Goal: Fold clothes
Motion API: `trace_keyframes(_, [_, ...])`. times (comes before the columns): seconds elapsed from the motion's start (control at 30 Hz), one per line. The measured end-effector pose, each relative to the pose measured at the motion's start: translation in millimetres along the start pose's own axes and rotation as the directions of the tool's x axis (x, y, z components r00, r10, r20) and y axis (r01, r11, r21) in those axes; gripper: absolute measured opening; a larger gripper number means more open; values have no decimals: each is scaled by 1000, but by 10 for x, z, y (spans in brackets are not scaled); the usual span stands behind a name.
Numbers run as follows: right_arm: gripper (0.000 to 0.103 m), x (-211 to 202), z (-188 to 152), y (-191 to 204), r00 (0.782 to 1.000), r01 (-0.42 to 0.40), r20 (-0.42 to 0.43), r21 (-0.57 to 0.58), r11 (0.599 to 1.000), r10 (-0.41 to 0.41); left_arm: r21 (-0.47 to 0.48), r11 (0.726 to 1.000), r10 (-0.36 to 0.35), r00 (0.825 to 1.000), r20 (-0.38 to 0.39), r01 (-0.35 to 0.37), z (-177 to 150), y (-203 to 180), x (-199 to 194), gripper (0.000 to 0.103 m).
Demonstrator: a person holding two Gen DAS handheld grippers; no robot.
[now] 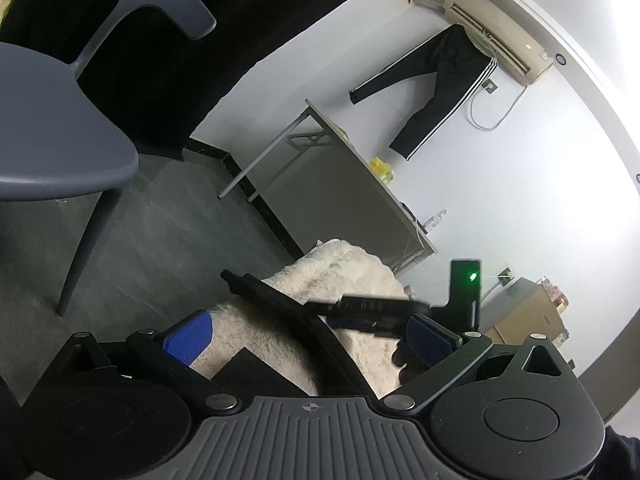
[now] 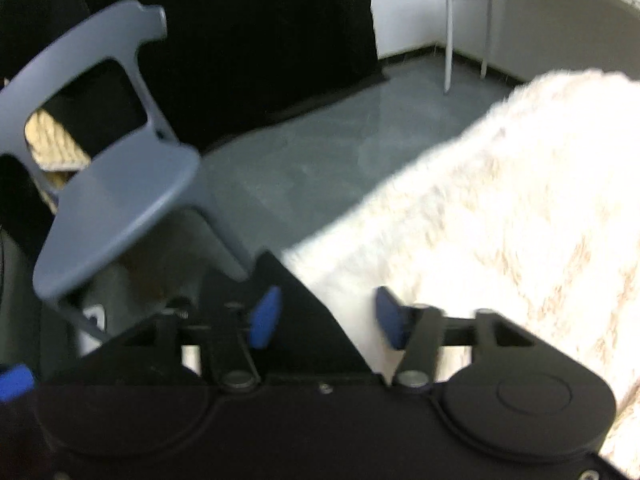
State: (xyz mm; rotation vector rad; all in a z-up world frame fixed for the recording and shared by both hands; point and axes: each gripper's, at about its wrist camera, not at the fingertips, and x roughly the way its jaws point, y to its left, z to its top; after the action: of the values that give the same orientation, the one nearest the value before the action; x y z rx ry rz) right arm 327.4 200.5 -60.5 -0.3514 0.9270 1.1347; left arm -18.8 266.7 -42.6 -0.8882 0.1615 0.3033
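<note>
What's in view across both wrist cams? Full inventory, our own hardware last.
Fluffy cover: one, cream, draped over the work surface under both grippers.
Dark garment: one, black, lying across the fluffy cover.
Chair: one, grey-blue plastic, on the floor beside the cover.
Folding table: one, grey, against the white wall.
Track pants: one, black with white stripes, hanging below the air conditioner.
Air conditioner: one, beige, high on the wall.
Yellow item: one, on the folding table; too small to identify.
Cardboard box: one, brown, by the wall.
Left gripper: blue pads, jaws open over the garment.
Right gripper: blue pads, jaws open at the garment's edge; view blurred.
</note>
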Motion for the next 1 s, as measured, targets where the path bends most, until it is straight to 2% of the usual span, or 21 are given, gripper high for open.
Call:
trace_keyframes(0.07, [3,0,-22,-78,996,-82,-32,35,996,84,0,1000,1,1000,0,-1,1,5,2,103])
trace_keyframes(0.13, [3,-129,13,-100,993,-120,9,39,992,120,-6,1000,0,1000,0,0,5,14,5,103])
trace_keyframes(0.27, [2,-396,149,-45,987,-100,123,-20,995,102,-10,1000,-2,1000,2,2,1,31,4,103])
trace_keyframes(0.3, [2,-442,192,-18,984,-67,161,-48,997,74,-9,1000,-2,1000,3,2,-2,30,3,103])
trace_keyframes(0.33, [3,-457,224,52,981,17,196,-99,995,2,-8,1000,-2,1000,4,2,-3,27,3,103])
trace_keyframes(0.37, [6,-428,234,104,976,89,209,-131,987,-60,-5,1000,-1,1000,4,1,-4,21,6,103])
trace_keyframes(0.4, [16,-389,238,150,969,153,218,-158,976,-116,-1,1000,0,1000,3,0,-6,16,8,103])
trace_keyframes(0.43, [21,-275,243,206,960,249,179,-198,948,-215,2,1000,4,1000,4,-4,-10,12,4,103])
trace_keyframes(0.47, [26,-228,242,227,954,286,159,-214,934,-255,7,1000,10,1000,5,-10,-14,7,-2,103])
trace_keyframes(0.5, [26,-208,233,262,932,357,150,-229,906,-330,8,1000,12,1000,5,-12,-15,6,-8,103])
trace_keyframes(0.53, [27,-298,198,300,901,425,197,-214,880,-387,8,1000,14,1000,7,-14,-16,8,-18,103])
trace_keyframes(0.57, [32,-382,169,320,885,448,233,-195,873,-402,7,1000,17,1000,12,-17,-14,11,-30,103])
trace_keyframes(0.63, [44,-829,-36,369,877,407,317,-96,908,-360,-1,1000,19,1000,17,-19,0,17,-37,103])
trace_keyframes(0.67, [55,-966,-105,360,880,384,331,-72,921,-341,-10,1000,22,1000,20,-22,13,33,-40,103])
trace_keyframes(0.73, [58,-1335,-498,412,897,326,330,-41,945,-295,-26,999,31,999,16,-30,39,68,-30,103])
trace_keyframes(0.77, [58,-1444,-651,423,896,325,333,-40,945,-294,-39,998,43,999,-3,-43,59,106,-6,103])
trace_keyframes(0.83, [58,-1729,-1186,478,865,373,377,-37,927,-333,-53,996,75,995,-58,-78,79,166,70,103])
trace_keyframes(0.9, [65,-2005,-1875,508,818,408,445,-4,913,-364,-39,995,90,987,-135,-96,56,181,186,103])
trace_keyframes(0.93, [65,-2132,-2291,505,811,398,461,16,917,-360,-26,995,94,983,-156,-99,43,172,233,102])
trace_keyframes(0.97, [65,-2253,-2697,489,817,377,459,32,925,-349,3,994,105,978,-179,-107,20,144,310,102])
trace_keyframes(1.0, [65,-2332,-2862,463,822,368,453,37,929,-344,32,993,117,972,-202,-113,-3,116,387,101])
